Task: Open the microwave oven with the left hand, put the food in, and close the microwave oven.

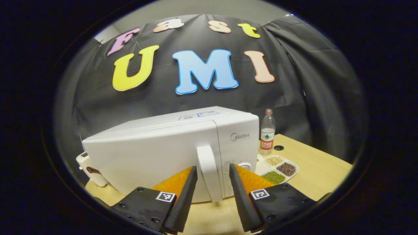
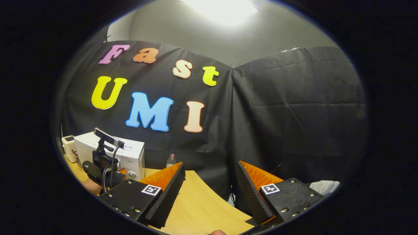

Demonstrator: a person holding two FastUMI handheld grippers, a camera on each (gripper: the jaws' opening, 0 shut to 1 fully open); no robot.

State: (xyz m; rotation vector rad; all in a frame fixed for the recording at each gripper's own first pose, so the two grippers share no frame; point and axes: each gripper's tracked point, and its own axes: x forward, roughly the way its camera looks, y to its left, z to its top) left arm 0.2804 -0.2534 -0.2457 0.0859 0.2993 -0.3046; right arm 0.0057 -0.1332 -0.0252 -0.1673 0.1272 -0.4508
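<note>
left gripper: my left gripper (image 1: 213,173) sits at 6 o'clock in the left gripper view, fingers apart, one on each side of the door handle and not pressing on it.
door handle: the white vertical handle (image 1: 208,171) stands between my two fingers, just ahead of them, on the right end of the door.
microwave oven: the white microwave oven (image 1: 156,147) stands on the desk at the centre of the left gripper view, door shut; in the right gripper view i see it small at 9 o'clock (image 2: 130,153).
control panel: a strip with a round knob (image 1: 244,165) lies just right of the handle, partly hidden behind my right finger.
food tray: a white divided tray (image 1: 277,168) with pale, dark red and green beans in separate compartments lies on the desk at 4 o'clock, just right of the microwave oven.
bottle: a clear bottle with a red cap (image 1: 267,132) stands upright behind the tray, near the oven's right corner.
white appliance: a small white item (image 1: 89,168) stands at 8 o'clock, left of the oven; i cannot tell what it is.
right gripper: my right gripper (image 2: 210,176) hangs over the desk's far edge at 6 o'clock in the right gripper view, fingers wide apart, nothing between them.
other gripper seen from the right: the left gripper with its camera mount (image 2: 104,163) is at 8 o'clock, in front of the microwave oven.
desk: light wood top (image 2: 199,209).
</note>
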